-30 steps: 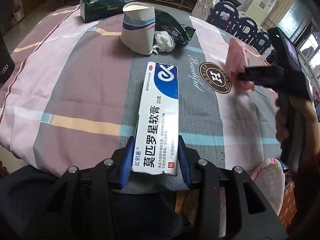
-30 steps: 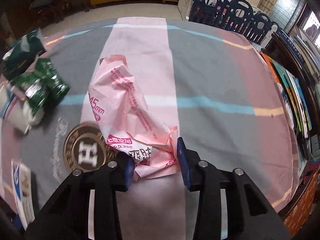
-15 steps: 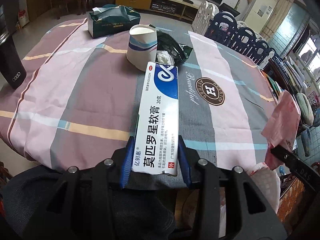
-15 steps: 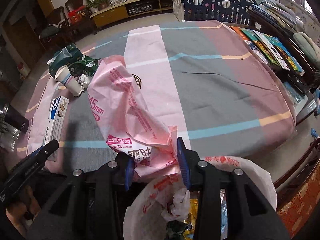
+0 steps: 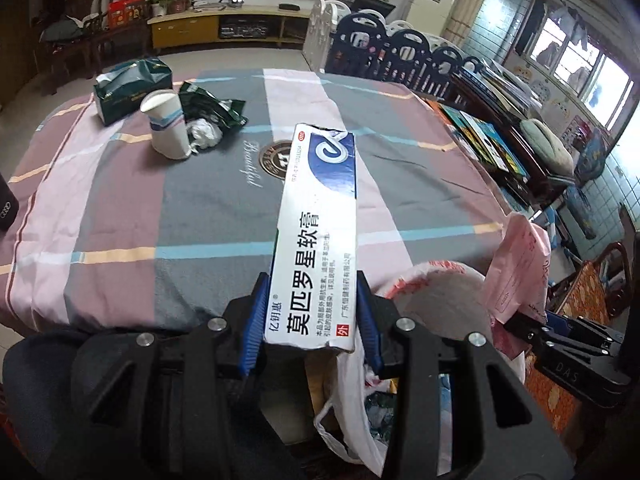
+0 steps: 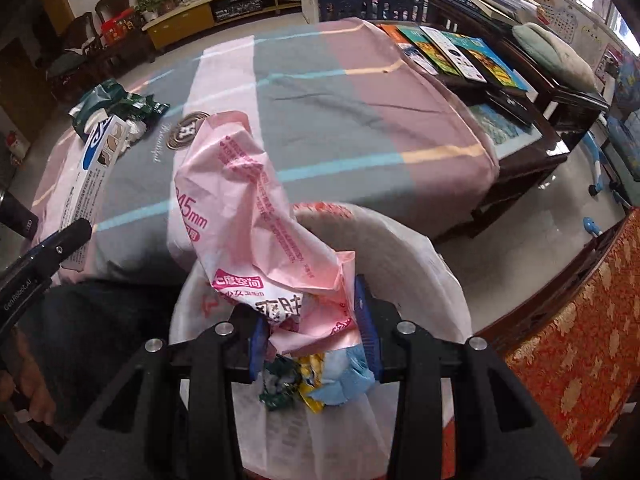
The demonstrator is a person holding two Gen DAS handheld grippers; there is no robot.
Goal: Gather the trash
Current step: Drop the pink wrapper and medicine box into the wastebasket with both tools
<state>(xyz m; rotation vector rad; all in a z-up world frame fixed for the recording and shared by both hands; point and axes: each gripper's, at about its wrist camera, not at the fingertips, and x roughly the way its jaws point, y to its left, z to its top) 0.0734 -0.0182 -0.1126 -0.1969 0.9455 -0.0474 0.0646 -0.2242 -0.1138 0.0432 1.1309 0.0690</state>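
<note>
My left gripper [image 5: 310, 320] is shut on a long white and blue ointment box [image 5: 318, 232], held off the near edge of the table. My right gripper [image 6: 312, 330] is shut on a crumpled pink plastic wrapper [image 6: 244, 216], right above the mouth of a white trash bag [image 6: 404, 256] that holds several wrappers. In the left wrist view the trash bag [image 5: 440, 300] lies just right of the box, with the pink wrapper [image 5: 520, 276] beyond it. In the right wrist view the ointment box [image 6: 94, 168] appears at the far left.
On the striped tablecloth [image 5: 160, 200] at the back left stand a paper cup [image 5: 166, 124], a crumpled tissue [image 5: 204, 132], a green foil packet [image 5: 216, 106] and a green tissue pack [image 5: 128, 88]. A low table with books [image 6: 460, 56] is on the right. A red patterned chair [image 6: 580, 340] borders the bag.
Both grippers have drawn back off the table toward its near edge and risen. The pink wrapper now hangs over the trash bag, and the ointment box has swung right toward the bag.
</note>
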